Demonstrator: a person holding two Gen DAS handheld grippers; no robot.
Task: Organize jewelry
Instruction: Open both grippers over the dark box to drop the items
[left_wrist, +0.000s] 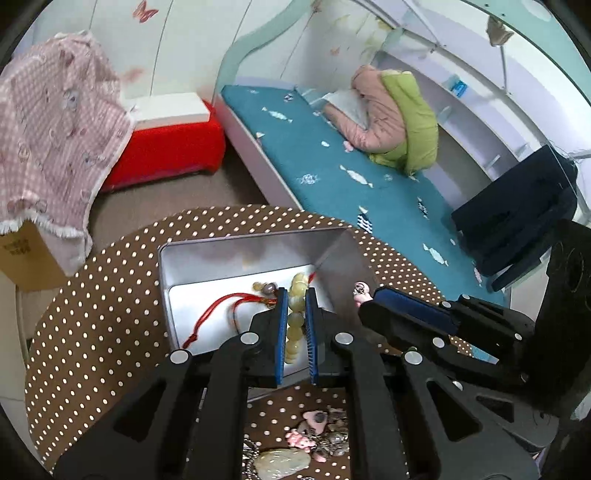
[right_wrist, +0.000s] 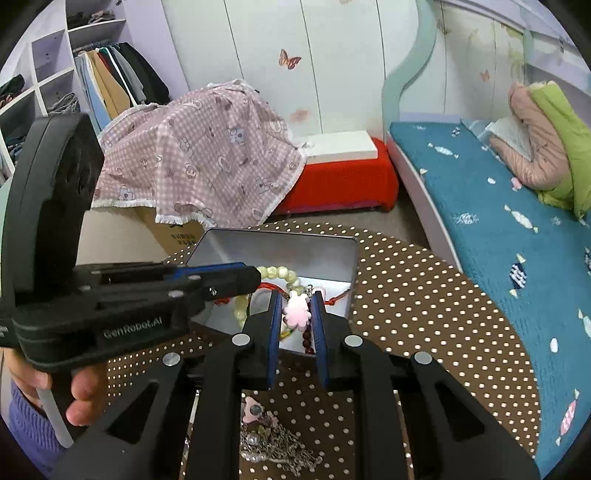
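With the left gripper (left_wrist: 296, 295) clenched on a pale yellow bead bracelet (left_wrist: 295, 314) and the right gripper (right_wrist: 298, 308) grasping a pink flower charm (right_wrist: 296, 312) above the open silver metal tin (right_wrist: 347, 254), dangling strands could tangle or snag the rim.

Black tongs (left_wrist: 296, 325) with blue pads, silver rivets, white "GenRobot.AI" lettering.

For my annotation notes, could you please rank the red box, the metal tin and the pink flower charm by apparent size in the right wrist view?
1. red box
2. metal tin, similar; nearer camera, partly hidden, so unsure
3. pink flower charm
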